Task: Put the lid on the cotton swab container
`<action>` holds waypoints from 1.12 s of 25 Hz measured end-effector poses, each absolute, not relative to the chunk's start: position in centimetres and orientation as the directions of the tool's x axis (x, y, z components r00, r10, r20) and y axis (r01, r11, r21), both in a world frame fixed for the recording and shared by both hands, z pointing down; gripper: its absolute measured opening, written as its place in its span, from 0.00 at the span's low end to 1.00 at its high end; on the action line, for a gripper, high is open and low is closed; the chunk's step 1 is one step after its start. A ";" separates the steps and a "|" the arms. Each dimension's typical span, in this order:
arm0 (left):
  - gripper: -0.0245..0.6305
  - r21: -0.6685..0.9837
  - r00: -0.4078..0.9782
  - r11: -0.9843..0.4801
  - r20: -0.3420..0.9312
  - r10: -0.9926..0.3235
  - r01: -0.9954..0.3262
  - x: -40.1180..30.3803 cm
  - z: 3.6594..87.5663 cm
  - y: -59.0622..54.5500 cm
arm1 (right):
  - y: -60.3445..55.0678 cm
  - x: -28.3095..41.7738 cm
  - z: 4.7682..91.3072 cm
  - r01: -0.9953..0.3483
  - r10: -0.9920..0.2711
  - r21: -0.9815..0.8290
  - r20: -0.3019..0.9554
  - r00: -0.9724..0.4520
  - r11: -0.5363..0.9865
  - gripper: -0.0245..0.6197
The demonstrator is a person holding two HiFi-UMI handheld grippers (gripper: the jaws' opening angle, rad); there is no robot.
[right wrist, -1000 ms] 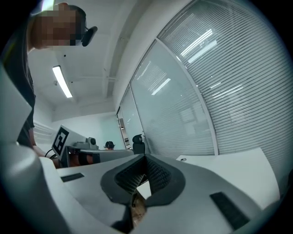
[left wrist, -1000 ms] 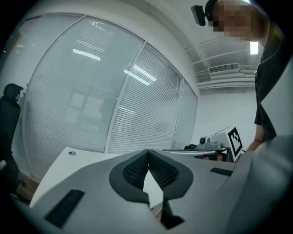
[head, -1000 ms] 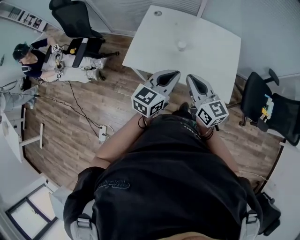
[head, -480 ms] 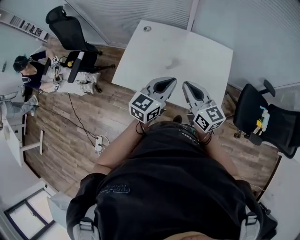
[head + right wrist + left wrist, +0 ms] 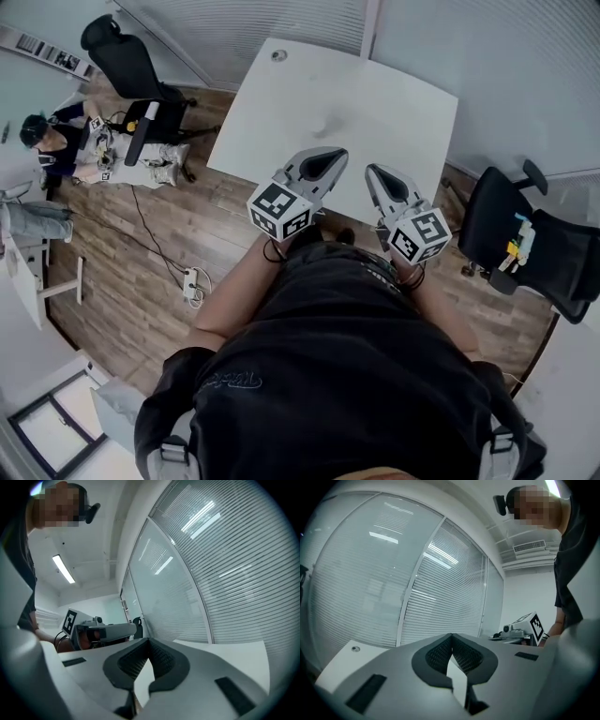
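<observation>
Held left gripper [image 5: 336, 153] and right gripper [image 5: 372, 172] side by side over near edge of white table [image 5: 403, 103], jaws closed, empty.

Floor: brown wood planks [image 5: 141, 281] run under you and out to your left.
Table: a white table [image 5: 281, 122] stands ahead of you, with a round grommet [image 5: 278, 55] near its far left corner.
Windows: slatted blinds [image 5: 253, 19] cover the glass wall behind the table, split by a pale upright frame [image 5: 368, 23].
Chairs: one black office chair [image 5: 122, 61] is at your far left by the blinds. Another [image 5: 497, 220] is to your right, with a second [image 5: 572, 262] just beyond it.
Cabling: a white power strip [image 5: 192, 281] lies on the planks to your left, with a dark cable [image 5: 150, 220] running to it.
Company: a person [image 5: 66, 141] sits on the floor at far left.
Light: a ceiling strip light [image 5: 63, 569] is lit, and an air vent [image 5: 529, 546] sits high up.
</observation>
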State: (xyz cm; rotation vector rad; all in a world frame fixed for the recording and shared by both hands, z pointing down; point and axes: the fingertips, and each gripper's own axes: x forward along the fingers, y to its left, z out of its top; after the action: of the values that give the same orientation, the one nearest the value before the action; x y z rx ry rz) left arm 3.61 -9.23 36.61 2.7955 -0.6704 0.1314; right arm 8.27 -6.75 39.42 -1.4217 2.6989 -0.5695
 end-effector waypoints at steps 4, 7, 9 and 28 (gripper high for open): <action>0.06 0.234 0.891 -0.860 0.142 -0.432 -0.454 3.8 37.0 -9.9 | -7.6 8.2 39.5 -0.784 -0.796 -0.329 0.132 -0.591 0.527 0.07; 0.06 0.231 0.893 -0.863 0.135 -0.429 -0.449 4.0 37.2 -10.6 | -8.1 7.9 40.0 -0.780 -0.781 -0.308 0.154 -0.606 0.544 0.07; 0.06 0.226 0.894 -0.866 0.137 -0.426 -0.447 4.1 37.4 -11.1 | -8.5 7.9 40.2 -0.779 -0.775 -0.302 0.163 -0.610 0.549 0.07; 0.06 0.108 0.864 -0.873 0.240 -0.442 -0.476 1.5 41.3 -15.9 | -14.6 6.0 41.2 -0.756 -0.733 -0.280 0.203 -0.650 0.592 0.07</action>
State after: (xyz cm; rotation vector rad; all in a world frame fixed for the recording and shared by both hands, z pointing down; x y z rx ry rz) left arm 1.51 -15.89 41.25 2.8743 -0.7134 0.3117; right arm 5.97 -14.59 41.21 -1.3393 2.8624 -0.5533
